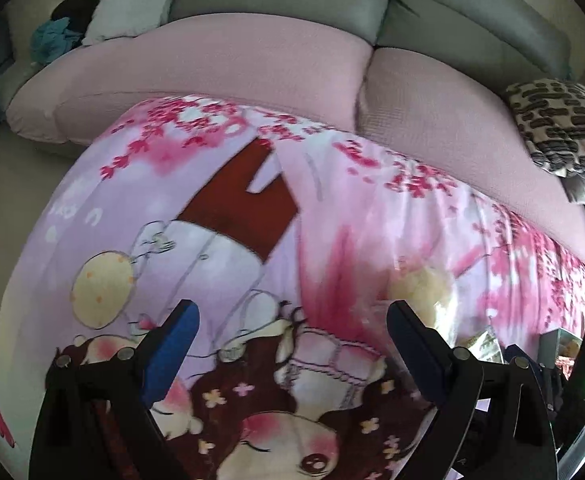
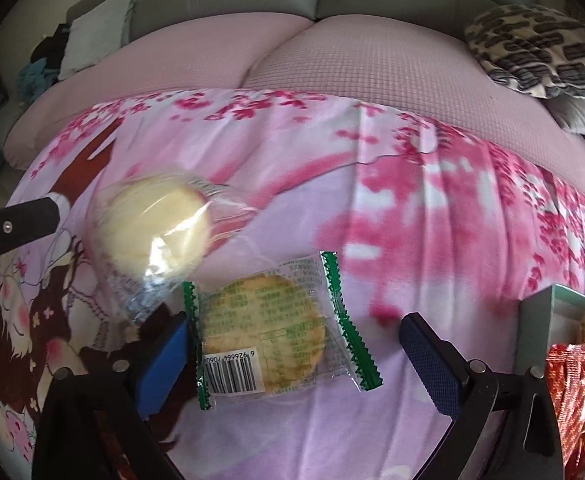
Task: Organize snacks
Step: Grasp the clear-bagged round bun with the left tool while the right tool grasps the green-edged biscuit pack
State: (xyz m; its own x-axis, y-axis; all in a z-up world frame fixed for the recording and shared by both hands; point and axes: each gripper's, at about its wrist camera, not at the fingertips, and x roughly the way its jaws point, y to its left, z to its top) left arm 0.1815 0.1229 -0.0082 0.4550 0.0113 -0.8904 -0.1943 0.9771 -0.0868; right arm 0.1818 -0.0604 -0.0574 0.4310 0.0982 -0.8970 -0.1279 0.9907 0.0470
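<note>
In the right wrist view my right gripper [image 2: 292, 340] is open, its blue pads on either side of a green-edged clear packet holding a round cracker [image 2: 268, 324] that lies flat on the pink cartoon cloth [image 2: 412, 216]. A pale round cake in a clear wrapper [image 2: 160, 224] lies just left and beyond it. My left gripper [image 1: 292, 328] is open and empty over the cartoon print; one of its fingers shows at the left edge of the right wrist view [image 2: 20, 220]. The pale cake also shows in the left wrist view [image 1: 424, 288].
A grey box [image 2: 540, 320] with orange-red snack packets [image 2: 572, 392] stands at the right edge. A pink-covered sofa seat [image 2: 332, 60] lies beyond the cloth, with a patterned cushion [image 2: 540, 48] at the right and clothes [image 1: 64, 28] at the far left.
</note>
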